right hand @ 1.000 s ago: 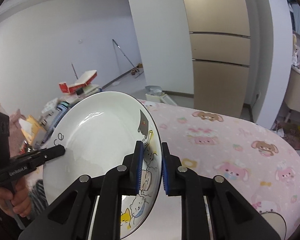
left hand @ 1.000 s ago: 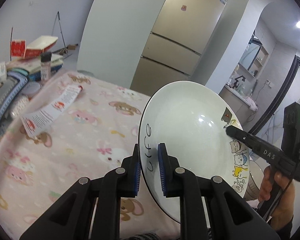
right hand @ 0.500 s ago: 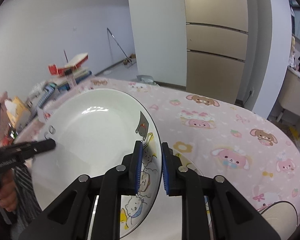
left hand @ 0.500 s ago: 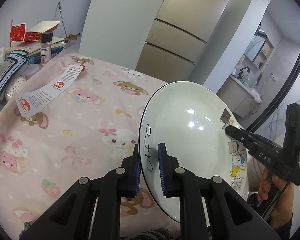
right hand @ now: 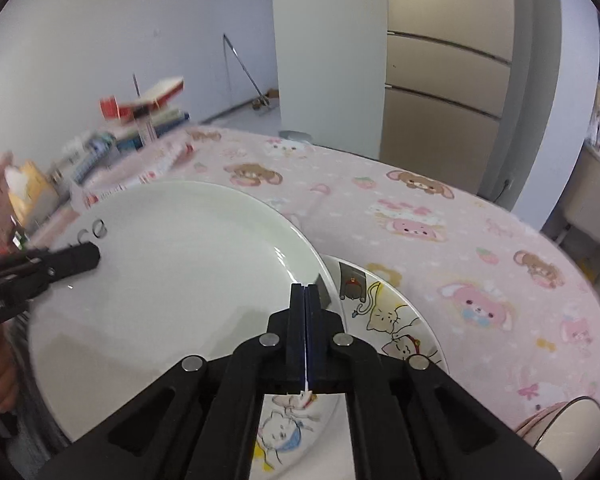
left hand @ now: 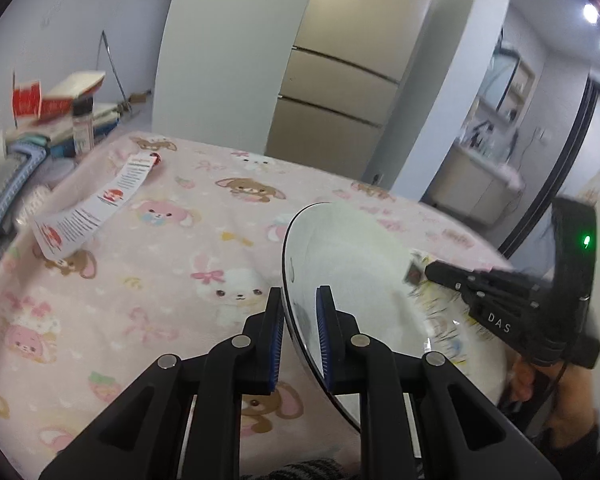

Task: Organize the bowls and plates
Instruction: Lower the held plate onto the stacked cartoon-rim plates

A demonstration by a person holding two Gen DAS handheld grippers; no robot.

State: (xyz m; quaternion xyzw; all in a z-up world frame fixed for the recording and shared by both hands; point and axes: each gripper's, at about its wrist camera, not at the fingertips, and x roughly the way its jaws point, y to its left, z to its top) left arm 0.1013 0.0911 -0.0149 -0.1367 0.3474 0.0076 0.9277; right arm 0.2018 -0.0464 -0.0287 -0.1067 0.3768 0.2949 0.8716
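Left wrist: left gripper (left hand: 300, 312) clamps plate (left hand: 360, 264); right gripper (right hand: 306, 292) closed, empty.

White plate (right hand: 172, 292), plain glossy centre, black lettering at its rim. Second plate (right hand: 392, 320) under it: white with cartoon cats (yellow, grey, blue bib). My grippers are black with blue pads (left hand: 324, 332). Tablecloth (left hand: 160, 264) pink, bears and bunnies.
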